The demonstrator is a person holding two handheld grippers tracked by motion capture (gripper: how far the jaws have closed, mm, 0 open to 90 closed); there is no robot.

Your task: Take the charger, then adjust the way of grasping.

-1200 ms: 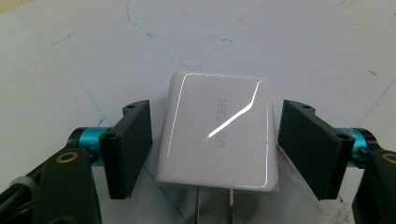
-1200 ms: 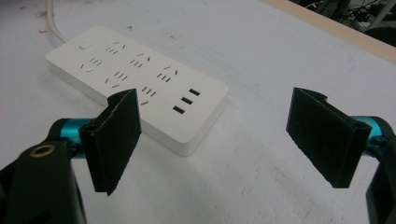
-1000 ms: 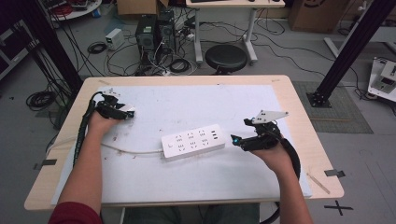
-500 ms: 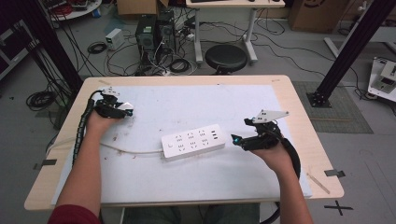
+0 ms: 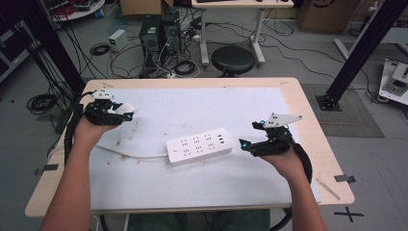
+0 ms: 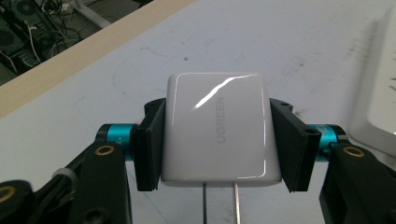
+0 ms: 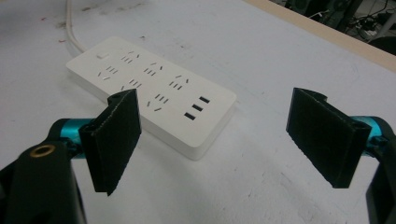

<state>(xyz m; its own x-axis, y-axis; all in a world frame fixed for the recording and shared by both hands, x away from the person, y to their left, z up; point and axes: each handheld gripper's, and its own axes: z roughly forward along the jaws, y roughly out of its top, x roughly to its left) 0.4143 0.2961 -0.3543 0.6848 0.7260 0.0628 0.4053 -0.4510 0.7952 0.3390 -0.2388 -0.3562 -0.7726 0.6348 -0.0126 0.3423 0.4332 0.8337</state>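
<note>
A light wooden desk (image 5: 308, 101) carried a white sheet (image 5: 192, 183) marked with small scuffs. Beyond its far edge, on the grey floor, a round black stool (image 5: 233, 58) stood near two dark computer towers (image 5: 158, 30) amid tangled cables (image 5: 185, 67). A black slanted frame post (image 5: 358, 53) rose at the right, and a cardboard box (image 5: 317, 13) sat farther back.

Each gripper had 2 flat black fingers (image 7: 114, 140) on teal-blue posts, black arms with brass-ringed screw holes, a thick black cable, and the right gripper (image 5: 255, 139) wore a grey three-cornered plate.
</note>
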